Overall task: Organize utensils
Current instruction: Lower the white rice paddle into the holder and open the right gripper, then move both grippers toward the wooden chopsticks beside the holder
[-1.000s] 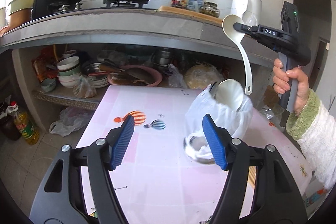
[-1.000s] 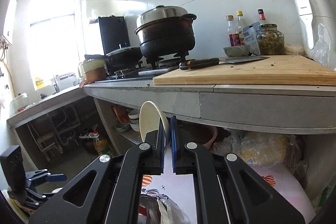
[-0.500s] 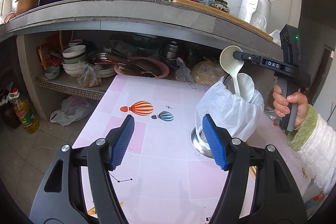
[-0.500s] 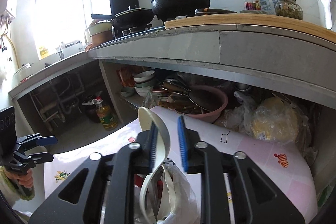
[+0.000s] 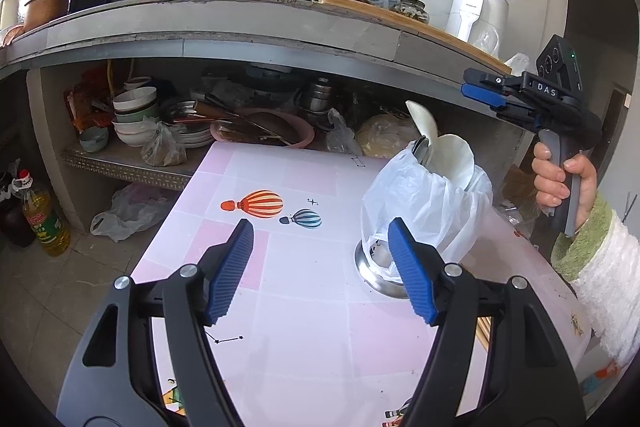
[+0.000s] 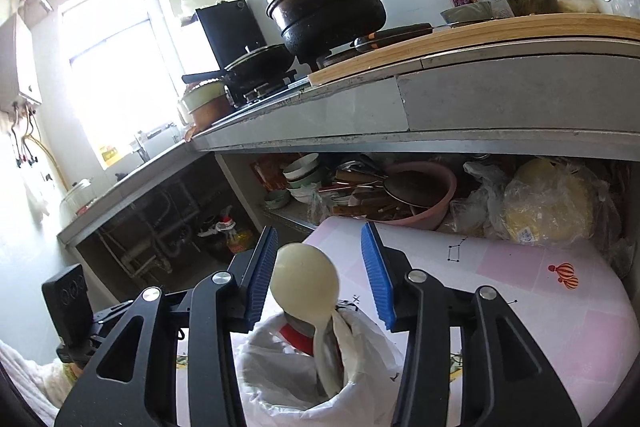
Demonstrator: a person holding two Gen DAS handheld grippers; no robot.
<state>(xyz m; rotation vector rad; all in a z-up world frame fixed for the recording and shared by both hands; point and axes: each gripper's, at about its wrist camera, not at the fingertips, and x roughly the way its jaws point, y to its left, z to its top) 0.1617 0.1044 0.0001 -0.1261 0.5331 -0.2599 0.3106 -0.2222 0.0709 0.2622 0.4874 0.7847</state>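
Note:
A cream ladle (image 6: pixel 306 287) stands handle-down in a metal holder lined with a white plastic bag (image 6: pixel 304 383), on the pink table (image 6: pixel 560 327). My right gripper (image 6: pixel 320 271) is opening, its blue pads apart on either side of the ladle's bowl and off it. In the left wrist view the bag (image 5: pixel 424 211) holds the ladle (image 5: pixel 424 123) beside a second cream utensil (image 5: pixel 454 159), and the right gripper (image 5: pixel 482 97) hovers up and to the right of them. My left gripper (image 5: pixel 320 267) stands open over the table (image 5: pixel 304 327), empty, left of the holder's steel base (image 5: pixel 372 275).
A concrete counter (image 5: pixel 240 39) overhangs the table's far end, with pots, bottles and a cutting board on top. The shelf below holds stacked bowls (image 5: pixel 134 115), a pink basin (image 5: pixel 268 131) and bagged goods. An oil bottle (image 5: pixel 42 215) stands on the floor at left.
The right gripper carried the ladle down from above into the bag and its jaws parted, letting it go. The left gripper stayed open and about where it was.

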